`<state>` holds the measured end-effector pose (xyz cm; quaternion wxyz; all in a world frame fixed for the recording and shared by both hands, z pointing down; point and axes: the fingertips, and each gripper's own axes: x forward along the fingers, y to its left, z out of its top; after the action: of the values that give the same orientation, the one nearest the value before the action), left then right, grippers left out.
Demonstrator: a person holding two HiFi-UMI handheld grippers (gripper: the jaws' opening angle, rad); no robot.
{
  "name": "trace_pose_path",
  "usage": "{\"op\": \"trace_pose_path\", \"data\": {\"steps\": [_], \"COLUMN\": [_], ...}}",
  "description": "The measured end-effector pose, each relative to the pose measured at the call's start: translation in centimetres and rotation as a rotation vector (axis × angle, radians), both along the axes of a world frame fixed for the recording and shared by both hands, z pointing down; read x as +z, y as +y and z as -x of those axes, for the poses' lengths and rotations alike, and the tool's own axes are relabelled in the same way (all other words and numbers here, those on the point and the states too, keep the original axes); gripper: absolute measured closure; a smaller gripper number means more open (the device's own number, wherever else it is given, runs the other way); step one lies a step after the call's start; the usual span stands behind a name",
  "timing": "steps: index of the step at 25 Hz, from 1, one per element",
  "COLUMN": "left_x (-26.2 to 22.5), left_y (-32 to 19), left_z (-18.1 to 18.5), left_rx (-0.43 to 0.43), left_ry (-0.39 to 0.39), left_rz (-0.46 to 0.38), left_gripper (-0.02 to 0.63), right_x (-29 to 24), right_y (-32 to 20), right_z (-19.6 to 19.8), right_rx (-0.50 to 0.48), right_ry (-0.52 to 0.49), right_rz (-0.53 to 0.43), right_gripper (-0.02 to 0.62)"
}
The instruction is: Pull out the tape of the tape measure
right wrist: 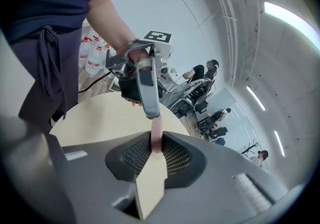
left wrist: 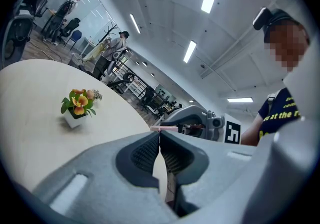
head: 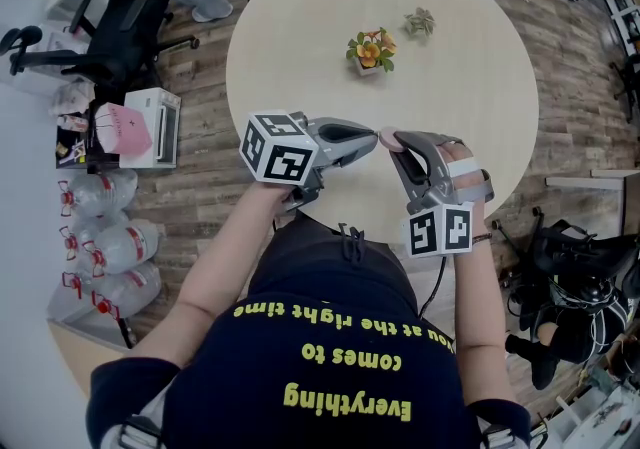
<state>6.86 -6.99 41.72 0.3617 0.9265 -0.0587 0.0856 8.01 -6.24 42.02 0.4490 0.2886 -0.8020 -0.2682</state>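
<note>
Head view: above a smooth round beige table [head: 300, 37], the grey left gripper [head: 372, 133] and right gripper [head: 400, 144] are meeting at centre on a small pink tape measure [head: 386, 138].

Left gripper view: ribbed jaws are pressing together, pinching its thin edge [left wrist: 167, 128].

Right gripper view: slightly parted jaws are clamping its flat body [right wrist: 156, 135].

Can see only a thin pink edge of the tape measure [right wrist: 156, 128], the rest buried between the pads of the right gripper [right wrist: 156, 139] and, in the head view, under the two meeting tips. Cannot tell whether any tape runs into the pressed-together seam of the left gripper [left wrist: 159, 136]; too thin to make out in any view. Loses the near rim of the table [head: 300, 27] under the person's arms and body, and the shoulders to the head view's lower edge.
</note>
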Motion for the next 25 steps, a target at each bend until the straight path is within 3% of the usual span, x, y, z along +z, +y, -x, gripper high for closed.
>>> {"op": "trace_pose_path", "data": {"steps": [9,14,25], "left_x": [0.2,1.1,2.0], "left_y": [-0.6,-0.9,-3.7], "left_z": [0.0,0.5,3.3], "left_rx": [-0.018,-0.034,-0.212], "left_ry": [0.017,-0.016,-0.04], "left_rz": [0.002,-0.02,-0.12], "left_gripper": [0.592,0.592,0.603], "right_x": [0.2,0.4,2.3], "right_y": [-0.5,-0.9,-1.1], "right_z": [0.0,-0.4,-2.3], "right_rx": [0.016,0.043,0.112], "right_ry": [-0.025,-0.048,-0.069], "right_rz": [0.01,0.022,0.068], "right_gripper": [0.511,0.511,0.511]}}
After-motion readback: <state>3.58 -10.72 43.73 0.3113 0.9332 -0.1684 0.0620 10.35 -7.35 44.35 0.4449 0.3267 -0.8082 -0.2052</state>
